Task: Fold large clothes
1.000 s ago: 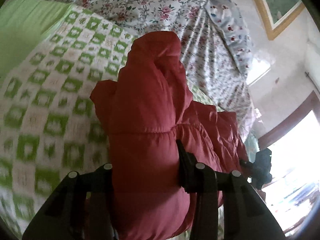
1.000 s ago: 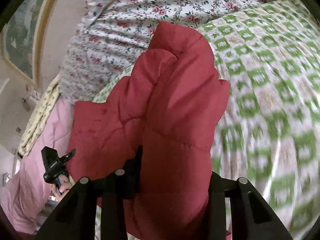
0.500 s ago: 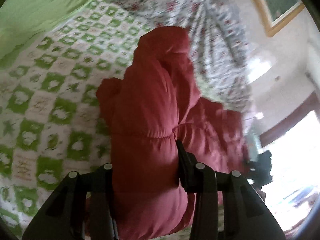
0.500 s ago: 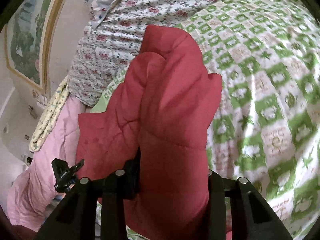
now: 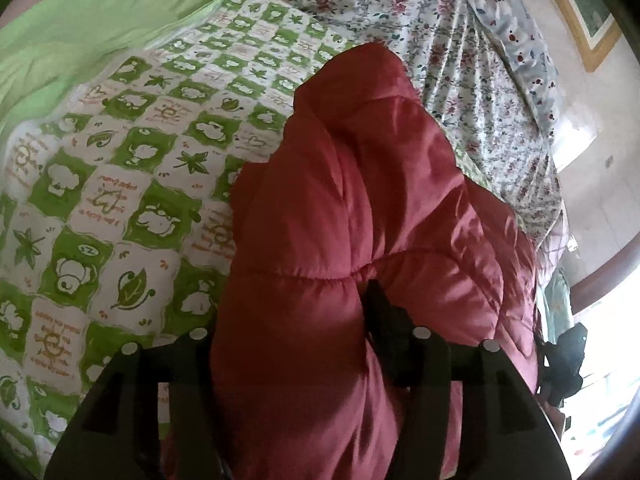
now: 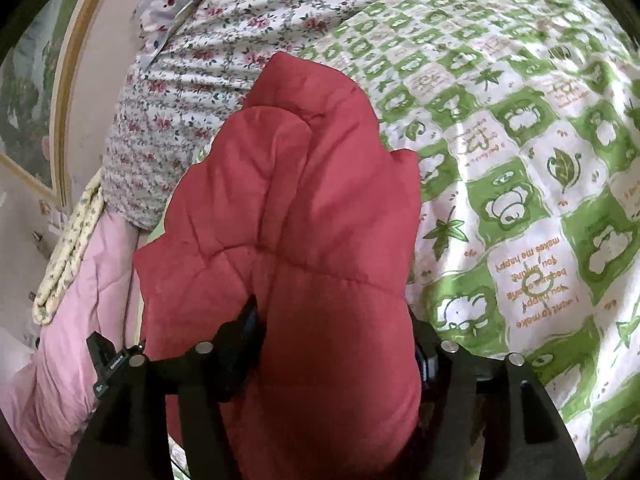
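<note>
The red jacket [image 5: 344,240] is a puffy, quilted, slightly shiny bundle with stitched seams, heaped on the bed and rising to a rounded peak at its far end. Its near end bulges between the jaws of both grippers. The left gripper [image 5: 296,332] and right gripper [image 6: 332,320] are opening, padding still filling each gap and touching the fingers. Under the jacket lies a smooth green-and-white checked quilt [image 6: 520,184] printed with leaves and bears. Beyond it sits a rumpled floral sheet [image 5: 460,52]; a pink quilted blanket [image 6: 72,320] hangs at the left.
</note>
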`<action>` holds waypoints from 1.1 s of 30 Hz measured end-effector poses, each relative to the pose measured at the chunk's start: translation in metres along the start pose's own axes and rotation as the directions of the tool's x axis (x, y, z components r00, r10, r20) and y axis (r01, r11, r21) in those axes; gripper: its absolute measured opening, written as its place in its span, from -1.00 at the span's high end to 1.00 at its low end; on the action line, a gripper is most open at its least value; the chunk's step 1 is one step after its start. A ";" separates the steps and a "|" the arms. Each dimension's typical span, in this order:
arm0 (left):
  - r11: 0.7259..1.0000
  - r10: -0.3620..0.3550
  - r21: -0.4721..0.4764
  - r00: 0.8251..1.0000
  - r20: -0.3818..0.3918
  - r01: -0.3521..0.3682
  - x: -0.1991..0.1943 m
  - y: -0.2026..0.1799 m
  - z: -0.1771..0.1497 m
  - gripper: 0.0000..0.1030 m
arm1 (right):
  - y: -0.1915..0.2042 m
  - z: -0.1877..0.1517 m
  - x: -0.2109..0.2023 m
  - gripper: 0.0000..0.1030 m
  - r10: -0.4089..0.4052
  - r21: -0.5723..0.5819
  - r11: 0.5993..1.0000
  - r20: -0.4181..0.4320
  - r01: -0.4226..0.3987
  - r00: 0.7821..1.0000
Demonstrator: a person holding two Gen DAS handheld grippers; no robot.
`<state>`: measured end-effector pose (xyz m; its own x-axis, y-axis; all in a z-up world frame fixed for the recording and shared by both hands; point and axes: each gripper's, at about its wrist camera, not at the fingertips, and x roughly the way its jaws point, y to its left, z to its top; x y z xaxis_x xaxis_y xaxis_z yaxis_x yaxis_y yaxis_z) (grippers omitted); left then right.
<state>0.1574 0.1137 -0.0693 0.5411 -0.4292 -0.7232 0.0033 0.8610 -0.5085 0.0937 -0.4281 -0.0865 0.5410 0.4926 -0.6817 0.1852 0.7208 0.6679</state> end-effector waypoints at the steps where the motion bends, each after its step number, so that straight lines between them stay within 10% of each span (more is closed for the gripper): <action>1: 1.000 0.009 0.001 1.000 0.003 -0.009 0.000 -0.001 0.000 -0.12 | -0.001 -0.001 0.000 -0.32 -0.003 0.001 1.000 0.004 0.003 1.000; 16: 0.983 0.179 0.003 0.975 0.128 -0.181 -0.046 -0.016 0.001 -0.50 | 0.011 -0.009 -0.015 -0.69 -0.141 -0.021 0.990 0.064 0.143 0.988; 33: 0.981 0.159 0.082 0.974 0.162 -0.174 -0.076 -0.041 -0.009 -0.50 | 0.042 -0.013 -0.070 -0.70 -0.213 -0.053 0.972 0.212 0.229 0.954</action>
<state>0.1084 0.1083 0.0023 0.6634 -0.2374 -0.7096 -0.0213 0.9419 -0.3351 0.0533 -0.4261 -0.0147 0.6503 0.2125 -0.7293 0.2604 0.8395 0.4769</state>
